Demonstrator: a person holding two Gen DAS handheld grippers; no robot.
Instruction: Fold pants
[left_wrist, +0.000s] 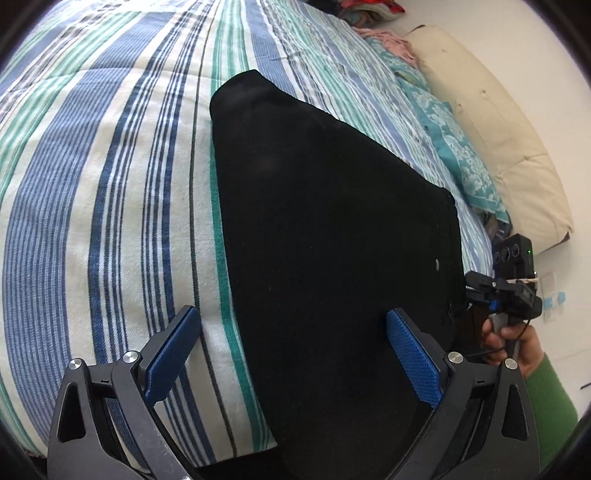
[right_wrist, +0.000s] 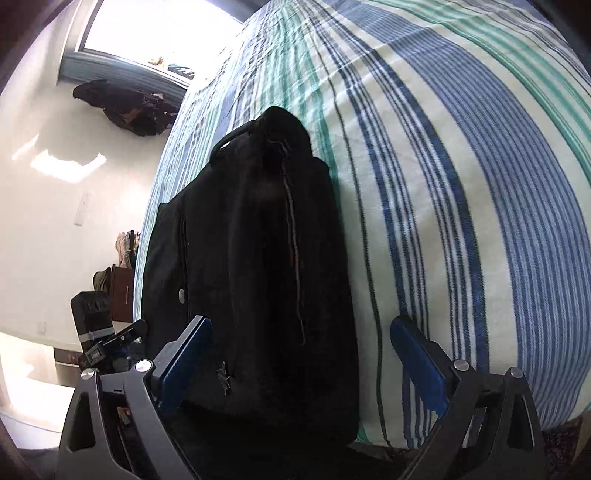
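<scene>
The black pants (left_wrist: 325, 229) lay on the bed (left_wrist: 92, 206), folded into a long dark shape that ran from the bottom centre of the left wrist view up towards the top centre. In the right wrist view the pants (right_wrist: 255, 258) filled the middle of the frame, with a pale seam line running down them and their near end hanging at the bed's edge.

The left hand-held gripper (left_wrist: 293, 352) stood wide open at the bottom of its view, gripping nothing. One blue finger (left_wrist: 173, 354) was over the striped cover, the other over the black cloth.

The right hand-held gripper (right_wrist: 301, 360) was also spread open and empty at the bottom of its view, one finger (right_wrist: 184, 362) before the pants, the other over the striped bed (right_wrist: 461, 184).

At the right edge of the left wrist view a hand (left_wrist: 513, 343) in a green sleeve held the other gripper's handle. A cream pillow (left_wrist: 491, 125) lay in the upper right, beside a teal patterned cloth (left_wrist: 454, 147).
</scene>
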